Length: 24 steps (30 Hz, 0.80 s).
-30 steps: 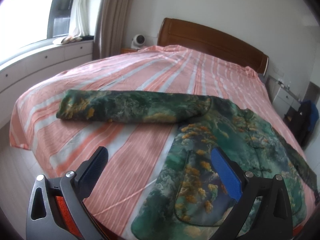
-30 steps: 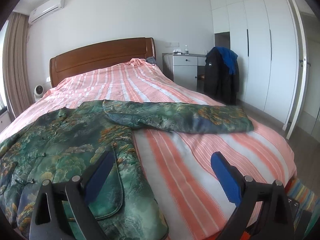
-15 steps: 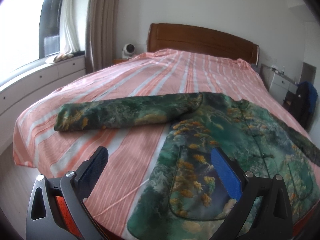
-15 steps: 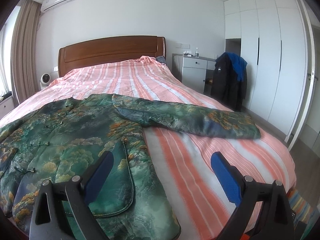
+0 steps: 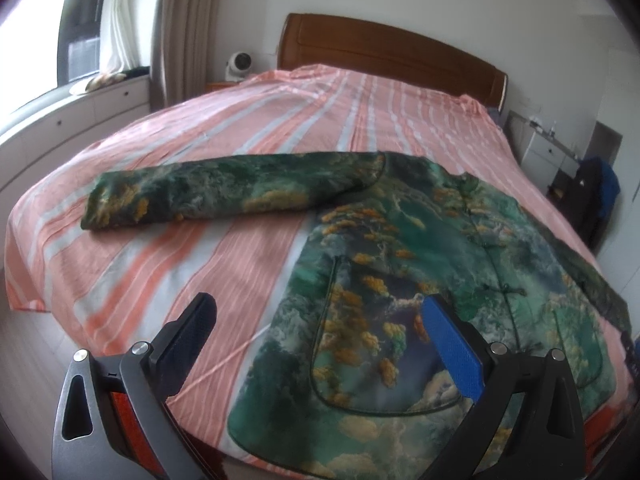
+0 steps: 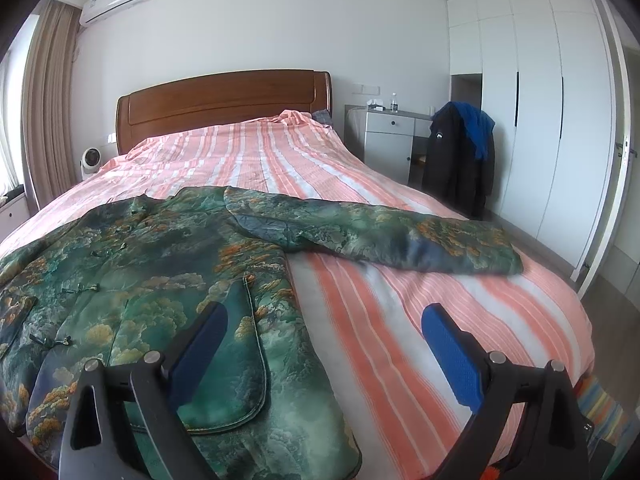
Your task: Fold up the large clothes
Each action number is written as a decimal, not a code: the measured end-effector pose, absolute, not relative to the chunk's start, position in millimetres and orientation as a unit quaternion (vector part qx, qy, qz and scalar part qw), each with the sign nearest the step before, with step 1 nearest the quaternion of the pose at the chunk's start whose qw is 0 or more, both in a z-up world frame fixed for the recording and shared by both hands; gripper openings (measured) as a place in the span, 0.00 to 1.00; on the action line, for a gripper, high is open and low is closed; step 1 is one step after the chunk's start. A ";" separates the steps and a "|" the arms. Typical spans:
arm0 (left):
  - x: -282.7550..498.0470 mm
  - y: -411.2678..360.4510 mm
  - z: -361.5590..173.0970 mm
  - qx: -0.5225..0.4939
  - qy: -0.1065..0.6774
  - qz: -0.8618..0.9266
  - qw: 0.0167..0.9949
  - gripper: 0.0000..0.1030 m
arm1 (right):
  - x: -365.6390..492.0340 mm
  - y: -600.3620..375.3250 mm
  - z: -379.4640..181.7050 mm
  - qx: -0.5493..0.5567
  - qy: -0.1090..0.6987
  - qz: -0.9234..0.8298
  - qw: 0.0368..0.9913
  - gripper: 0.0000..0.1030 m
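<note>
From the left wrist, the left gripper [image 5: 320, 340] hangs with its jaws spread wide and nothing between them, above the foot of the bed [image 5: 224, 240]. The green printed jacket [image 5: 440, 264] lies flat, front up, on the striped cover, one sleeve [image 5: 224, 188] stretched straight out toward the window side. From the right wrist, the right gripper [image 6: 328, 340] is likewise spread and empty, poised over the jacket's hem corner [image 6: 280, 400], with the other sleeve [image 6: 380, 232] stretched out toward the wardrobe [image 6: 552, 120]. Folding seems not yet begun: the garment is merely laid out. The next move likely calls for each gripper to reach a cuff, pinch it, and bring the sleeves across the body.
</note>
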State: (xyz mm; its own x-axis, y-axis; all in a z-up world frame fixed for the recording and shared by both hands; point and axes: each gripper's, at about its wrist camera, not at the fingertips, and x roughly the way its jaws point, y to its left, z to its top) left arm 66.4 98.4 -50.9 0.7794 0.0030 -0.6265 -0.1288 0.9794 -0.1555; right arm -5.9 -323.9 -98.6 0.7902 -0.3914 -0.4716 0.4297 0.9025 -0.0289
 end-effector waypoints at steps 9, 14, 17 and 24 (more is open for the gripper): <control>66.9 93.6 -51.7 -0.074 0.343 0.043 0.935 0.99 | -4.8 -325.0 -100.3 0.042 0.242 -0.218 0.945 0.94; 67.7 94.2 -51.9 -0.070 0.346 0.050 0.934 0.99 | -5.0 -324.5 -101.2 0.041 0.243 -0.217 0.945 0.94; 68.3 95.2 -53.0 -0.069 0.350 0.055 0.932 0.99 | -4.9 -324.4 -101.3 0.042 0.243 -0.217 0.945 0.94; 67.5 97.0 -51.7 -0.069 0.344 0.061 0.934 0.99 | -3.0 -322.0 -102.7 0.042 0.245 -0.210 0.946 0.94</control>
State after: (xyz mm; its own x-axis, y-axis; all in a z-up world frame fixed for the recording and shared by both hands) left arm 67.5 97.0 -51.7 0.7554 0.0662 -0.6519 -0.1614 0.9830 -0.0872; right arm -3.0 -322.0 -102.7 0.7920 -0.3760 -0.4809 0.4175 0.9084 -0.0227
